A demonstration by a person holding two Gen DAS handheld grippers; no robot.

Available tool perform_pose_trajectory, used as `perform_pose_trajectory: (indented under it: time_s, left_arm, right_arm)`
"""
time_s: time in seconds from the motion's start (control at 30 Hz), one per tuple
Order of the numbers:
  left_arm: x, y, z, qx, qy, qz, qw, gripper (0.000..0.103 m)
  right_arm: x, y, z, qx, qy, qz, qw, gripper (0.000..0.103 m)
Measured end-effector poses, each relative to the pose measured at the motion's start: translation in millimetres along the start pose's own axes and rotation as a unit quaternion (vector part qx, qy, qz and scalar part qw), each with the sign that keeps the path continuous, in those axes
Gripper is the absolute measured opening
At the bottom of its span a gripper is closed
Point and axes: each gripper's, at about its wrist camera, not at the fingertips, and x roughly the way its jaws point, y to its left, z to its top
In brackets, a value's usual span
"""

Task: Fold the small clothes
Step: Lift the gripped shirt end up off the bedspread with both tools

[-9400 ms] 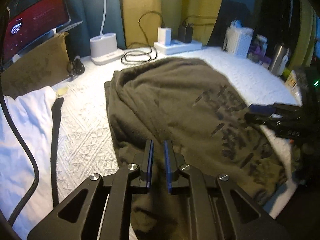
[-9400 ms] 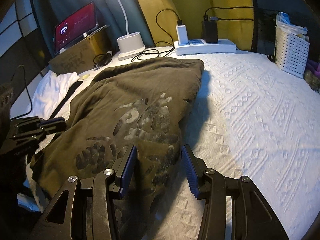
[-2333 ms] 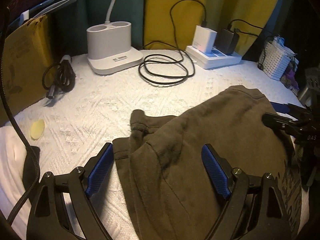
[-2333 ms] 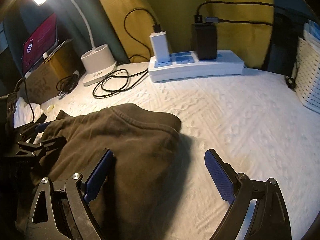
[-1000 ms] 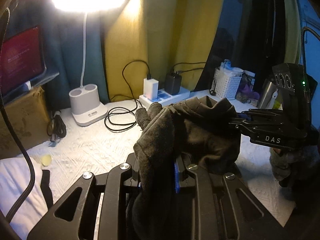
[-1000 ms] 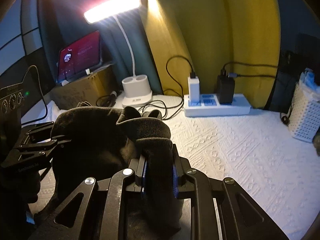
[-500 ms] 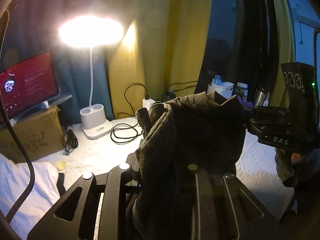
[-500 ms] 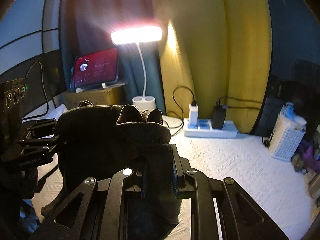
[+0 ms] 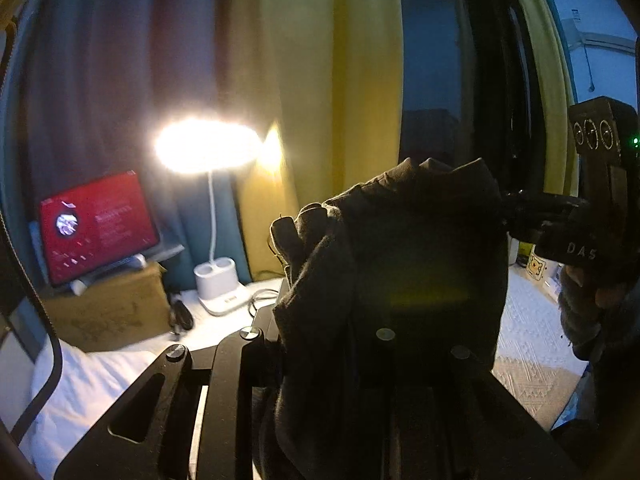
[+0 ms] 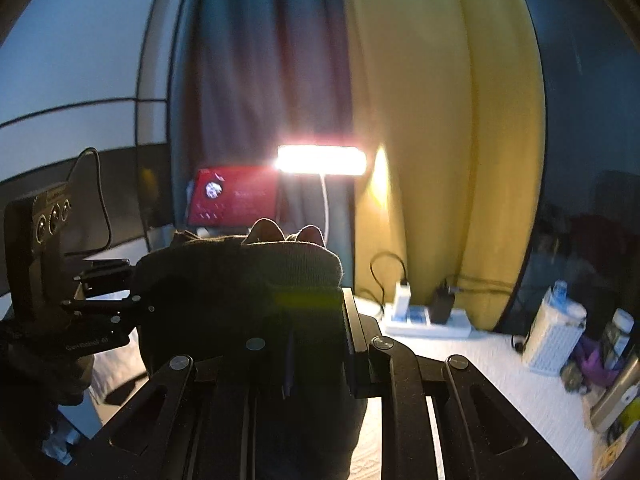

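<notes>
Both tongs clamped on dark garment (image 9: 400, 264): left tongs (image 9: 320, 344), right tongs (image 10: 304, 344). Garment stretched between them, hanging above tabletop (image 10: 496, 376), equally near each.

garment (image 9: 420, 264): dark olive | curtain (image 9: 320, 80): yellow | tablet screen (image 9: 96, 224): red | bedcover (image 10: 480, 364): white, woven pattern

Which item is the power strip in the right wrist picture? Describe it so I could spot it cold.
Start at the yellow curtain right of the glowing lamp. At its foot, on the white bedspread, lies the power strip, a low white bar. Unlike the tall white basket further right, it lies flat and carries one white and one black plug.
</notes>
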Motion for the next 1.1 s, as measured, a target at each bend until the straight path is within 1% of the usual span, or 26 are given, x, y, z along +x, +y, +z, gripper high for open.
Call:
perform_pose_trajectory:
  time_s: [0.37,0.57,0.73,0.87,0.93,1.0,1.1]
  left_arm:
    - [-69.8,12.8,12.6,0.008,-0.058,0.048,0.9971,0.021]
    - [-106.9,23.0,17.3,0.003,-0.093,0.077,0.9927,0.021]
    - [-130.5,30.0,11.0,0.004,-0.106,0.1,0.9893,0.021]
    - [-132.8,42.8,3.2,-0.001,-0.101,0.115,0.9882,0.021]
    - [-124.7,49.4,-2.2,-0.004,-0.086,0.117,0.9894,0.021]
    - [-113.1,56.3,-9.2,-0.011,-0.066,0.116,0.991,0.021]
    - [-91.6,65.2,-19.5,-0.028,-0.041,0.107,0.993,0.021]
  right_arm:
    - [-40.6,55.3,34.9,-0.058,-0.061,0.03,0.996,0.018]
    - [-55.8,84.0,50.8,-0.084,-0.083,0.04,0.992,0.018]
    - [-59.8,107.8,51.6,-0.095,-0.082,0.054,0.991,0.018]
    - [-58.8,124.2,46.4,-0.104,-0.074,0.069,0.989,0.018]
    - [-53.8,127.8,41.2,-0.102,-0.063,0.072,0.99,0.018]
    - [-39.5,126.6,32.5,-0.098,-0.044,0.073,0.992,0.018]
    - [-19.6,121.4,22.4,-0.09,-0.021,0.061,0.994,0.018]
